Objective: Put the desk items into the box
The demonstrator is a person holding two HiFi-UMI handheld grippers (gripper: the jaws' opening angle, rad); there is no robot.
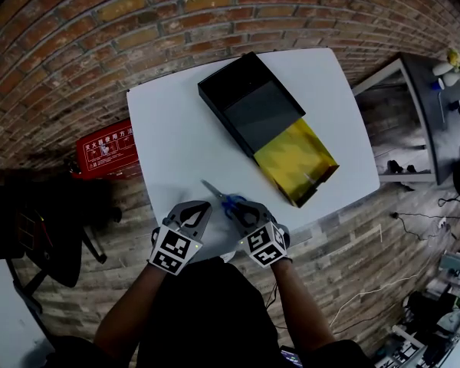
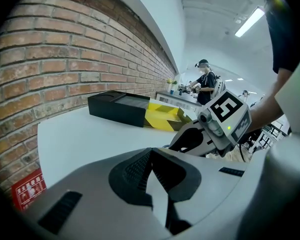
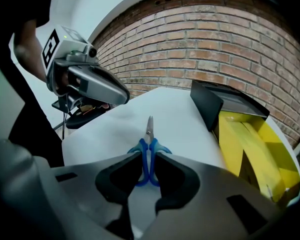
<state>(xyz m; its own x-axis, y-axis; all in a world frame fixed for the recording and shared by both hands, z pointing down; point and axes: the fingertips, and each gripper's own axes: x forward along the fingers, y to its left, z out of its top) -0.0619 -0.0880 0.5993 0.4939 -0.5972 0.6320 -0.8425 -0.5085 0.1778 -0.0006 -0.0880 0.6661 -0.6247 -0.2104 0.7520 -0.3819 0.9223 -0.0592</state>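
Blue-handled scissors (image 1: 224,197) lie on the white table (image 1: 176,144) near its front edge, blades pointing away from me. My right gripper (image 1: 240,210) is shut on the scissors (image 3: 149,134), its jaws pressed on both sides of the blue handles. My left gripper (image 1: 205,205) hovers just left of them, shut, with nothing in it (image 2: 151,151). Farther back lies the black box (image 1: 249,102) with its yellow inner tray (image 1: 295,159) slid out towards the table's right edge. The tray (image 3: 245,144) looks empty.
A red case (image 1: 103,148) stands on the floor left of the table, with a dark chair (image 1: 54,228) nearer me. A grey shelf unit (image 1: 414,121) stands to the right. A person (image 2: 206,86) works at a far bench.
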